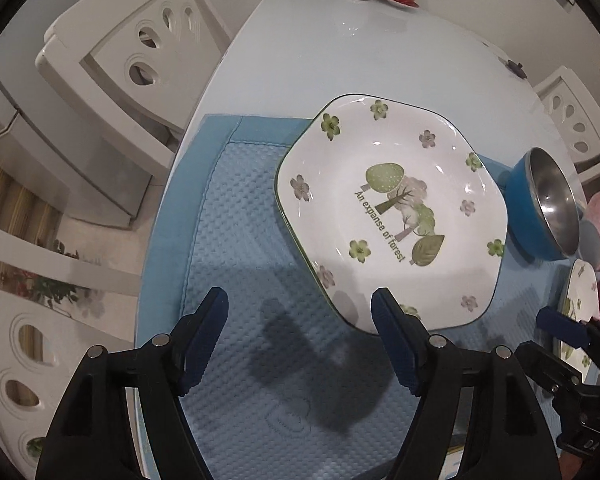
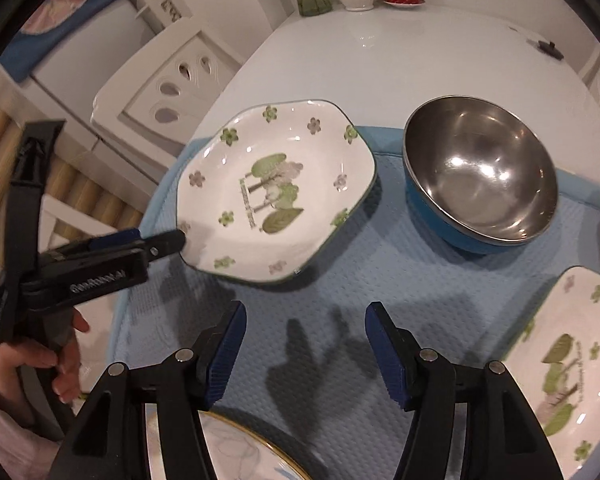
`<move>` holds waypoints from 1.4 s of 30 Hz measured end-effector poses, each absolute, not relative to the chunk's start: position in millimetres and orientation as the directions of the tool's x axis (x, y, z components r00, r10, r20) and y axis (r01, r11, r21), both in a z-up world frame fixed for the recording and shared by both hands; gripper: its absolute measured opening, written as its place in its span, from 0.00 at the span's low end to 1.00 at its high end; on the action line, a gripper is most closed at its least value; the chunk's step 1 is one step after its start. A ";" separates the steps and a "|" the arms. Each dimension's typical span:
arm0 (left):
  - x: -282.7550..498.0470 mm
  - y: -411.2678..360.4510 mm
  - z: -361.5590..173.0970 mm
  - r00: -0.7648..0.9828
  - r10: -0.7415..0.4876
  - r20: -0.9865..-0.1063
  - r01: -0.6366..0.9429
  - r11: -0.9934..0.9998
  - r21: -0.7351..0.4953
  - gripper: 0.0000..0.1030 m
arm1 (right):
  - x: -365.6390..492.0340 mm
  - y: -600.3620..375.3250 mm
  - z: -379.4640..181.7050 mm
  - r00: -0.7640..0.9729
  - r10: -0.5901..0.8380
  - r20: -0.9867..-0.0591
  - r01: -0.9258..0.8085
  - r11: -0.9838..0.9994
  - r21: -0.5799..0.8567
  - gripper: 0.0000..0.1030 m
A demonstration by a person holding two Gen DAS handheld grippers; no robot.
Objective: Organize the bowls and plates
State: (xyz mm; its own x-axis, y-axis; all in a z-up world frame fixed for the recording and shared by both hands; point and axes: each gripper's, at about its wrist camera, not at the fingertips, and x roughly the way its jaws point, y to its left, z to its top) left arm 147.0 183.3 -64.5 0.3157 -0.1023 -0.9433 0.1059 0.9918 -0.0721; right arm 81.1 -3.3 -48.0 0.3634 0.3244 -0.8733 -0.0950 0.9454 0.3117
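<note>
Left gripper (image 1: 300,308) open, empty; floral plate (image 1: 392,216) on mat (image 1: 240,240)

Floral plate (image 2: 276,192) beside steel bowl (image 2: 480,172)

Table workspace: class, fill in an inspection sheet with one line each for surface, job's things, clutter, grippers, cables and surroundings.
Surface: white table with a blue mat.
Job's things: flowered plate beside a steel bowl; second flowered plate at right; gold-rimmed plate nearest.
Clutter: vases and a red cup at the far edge.
Grippers: left gripper and right gripper have open, empty jaws.
Cables: nothing seen.
Surroundings: white chairs.
</note>
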 end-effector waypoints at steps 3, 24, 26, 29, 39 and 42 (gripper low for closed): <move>138.8 186.2 -59.9 0.311 -0.116 -0.943 0.105 0.991 -0.087 0.70 | 76.1 -8.2 -44.4 0.357 0.404 -0.842 -0.089 0.912 0.400 0.58; 149.6 190.1 -11.0 0.362 -0.083 -0.929 0.118 0.992 -0.043 0.70 | 65.3 -30.8 86.2 0.421 0.447 -0.789 -0.153 0.893 0.424 0.61; 157.5 188.3 -19.4 0.353 -0.085 -0.932 0.123 0.991 -0.044 0.70 | 84.0 -22.8 55.1 0.389 0.426 -0.817 -0.102 0.901 0.421 0.61; 167.9 185.9 -33.0 0.331 -0.071 -0.941 0.126 0.992 -0.031 0.70 | 104.7 -18.2 14.6 0.358 0.410 -0.839 -0.033 0.904 0.427 0.61; 198.3 187.8 -81.9 0.268 -0.097 -0.959 0.100 0.992 -0.073 0.70 | 151.2 -10.6 -66.0 0.309 0.292 -0.905 0.089 0.939 0.333 0.61; 205.1 189.1 -88.6 0.275 -0.094 -0.957 0.091 0.993 -0.071 0.70 | 162.8 -7.1 -78.2 0.304 0.282 -0.910 0.093 0.942 0.323 0.61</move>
State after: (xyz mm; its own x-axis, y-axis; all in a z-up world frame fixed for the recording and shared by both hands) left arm 205.1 189.1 -88.6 0.2746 -0.0936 -0.9570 0.0910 0.9933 -0.0711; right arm 162.8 -7.1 -78.2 0.3041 0.2817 -0.9100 0.0929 0.9420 0.3226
